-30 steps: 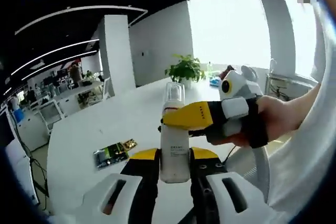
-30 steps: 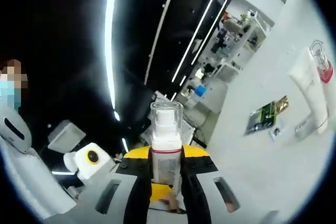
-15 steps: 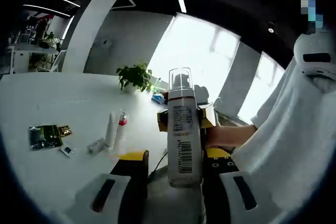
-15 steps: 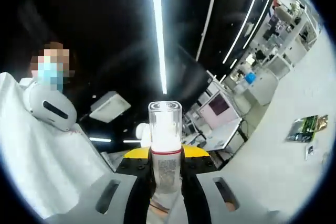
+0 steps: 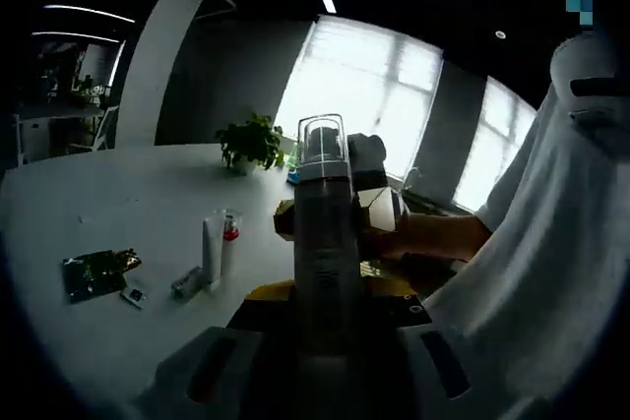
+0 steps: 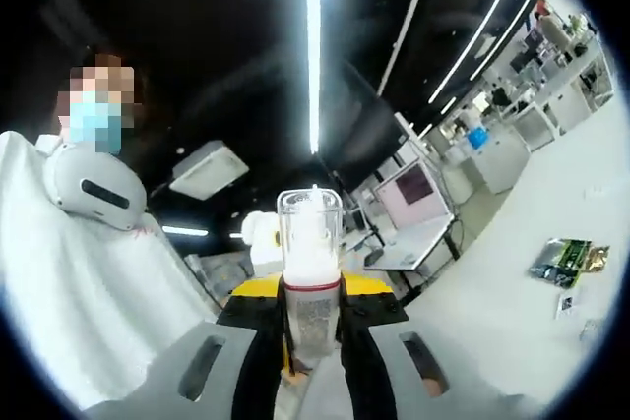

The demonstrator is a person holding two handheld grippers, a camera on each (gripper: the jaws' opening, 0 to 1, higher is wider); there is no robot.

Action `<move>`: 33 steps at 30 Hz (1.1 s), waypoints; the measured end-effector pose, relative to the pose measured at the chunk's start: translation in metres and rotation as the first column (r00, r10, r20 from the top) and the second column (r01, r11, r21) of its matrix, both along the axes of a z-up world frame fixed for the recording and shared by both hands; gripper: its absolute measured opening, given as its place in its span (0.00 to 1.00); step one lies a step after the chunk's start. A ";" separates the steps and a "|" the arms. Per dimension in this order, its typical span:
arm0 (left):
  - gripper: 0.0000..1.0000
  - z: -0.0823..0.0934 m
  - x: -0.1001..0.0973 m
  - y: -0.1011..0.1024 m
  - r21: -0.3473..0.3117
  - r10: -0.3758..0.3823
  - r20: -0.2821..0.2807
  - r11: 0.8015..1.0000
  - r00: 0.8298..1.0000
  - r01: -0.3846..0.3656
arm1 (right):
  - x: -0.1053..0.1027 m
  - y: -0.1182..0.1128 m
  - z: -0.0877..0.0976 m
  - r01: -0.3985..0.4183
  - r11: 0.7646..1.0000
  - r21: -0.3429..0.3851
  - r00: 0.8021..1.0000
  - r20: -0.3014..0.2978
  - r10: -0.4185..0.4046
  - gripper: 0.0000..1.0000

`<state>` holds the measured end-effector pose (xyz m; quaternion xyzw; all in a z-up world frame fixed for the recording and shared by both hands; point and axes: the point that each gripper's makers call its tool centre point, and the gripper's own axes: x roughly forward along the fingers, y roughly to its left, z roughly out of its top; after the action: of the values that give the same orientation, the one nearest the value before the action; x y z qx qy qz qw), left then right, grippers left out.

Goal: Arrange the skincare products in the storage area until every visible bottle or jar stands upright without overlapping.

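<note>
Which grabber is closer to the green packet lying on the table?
Neither, really. Both the left gripper and right gripper clamp the same pump bottle up in the air, well away from the green packet.

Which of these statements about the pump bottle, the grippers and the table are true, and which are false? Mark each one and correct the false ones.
1. The pump bottle has a clear cap. True.
2. The pump bottle lies flat on the table. False: it is held up in the air, between the fingers of the right gripper.
3. A white tube lies on the table beside a bottle with a red band. True.
4. The green packet is held by the left gripper. False: it lies on the table.
5. A potted plant stands at the table's far end. True.
</note>
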<state>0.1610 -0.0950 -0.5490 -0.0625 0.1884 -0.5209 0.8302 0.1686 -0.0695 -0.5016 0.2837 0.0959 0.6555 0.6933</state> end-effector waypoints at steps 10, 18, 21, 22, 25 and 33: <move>0.26 0.004 0.034 0.022 0.344 0.176 0.399 0.881 0.900 -0.325 | 0.026 0.006 -0.014 0.253 0.966 -0.044 0.948 -0.188 -0.257 0.40; 0.26 0.008 0.040 0.018 0.395 0.177 0.517 0.819 0.838 -0.416 | 0.051 -0.013 -0.013 0.455 0.891 0.000 0.813 -0.409 -0.415 0.22; 0.26 0.009 0.047 0.027 0.424 0.193 0.563 0.767 0.804 -0.481 | 0.054 -0.016 -0.012 0.506 0.863 0.008 0.779 -0.433 -0.453 0.22; 0.26 0.008 0.048 0.027 0.431 0.196 0.571 0.755 0.797 -0.494 | 0.052 -0.015 -0.011 0.508 0.861 0.007 0.780 -0.428 -0.456 0.23; 0.26 0.007 0.048 0.024 0.419 0.224 0.558 0.755 0.799 -0.504 | 0.055 -0.017 -0.012 0.534 0.846 -0.014 0.759 -0.433 -0.486 0.24; 0.26 0.005 0.050 0.027 0.397 0.259 0.534 0.764 0.805 -0.508 | 0.058 -0.015 -0.021 0.548 0.835 -0.054 0.755 -0.398 -0.521 0.21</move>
<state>0.2112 -0.0685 -0.5438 0.2484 0.1083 -0.2628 0.9260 0.2263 -0.0840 -0.5222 0.4486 0.1275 0.3615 0.8073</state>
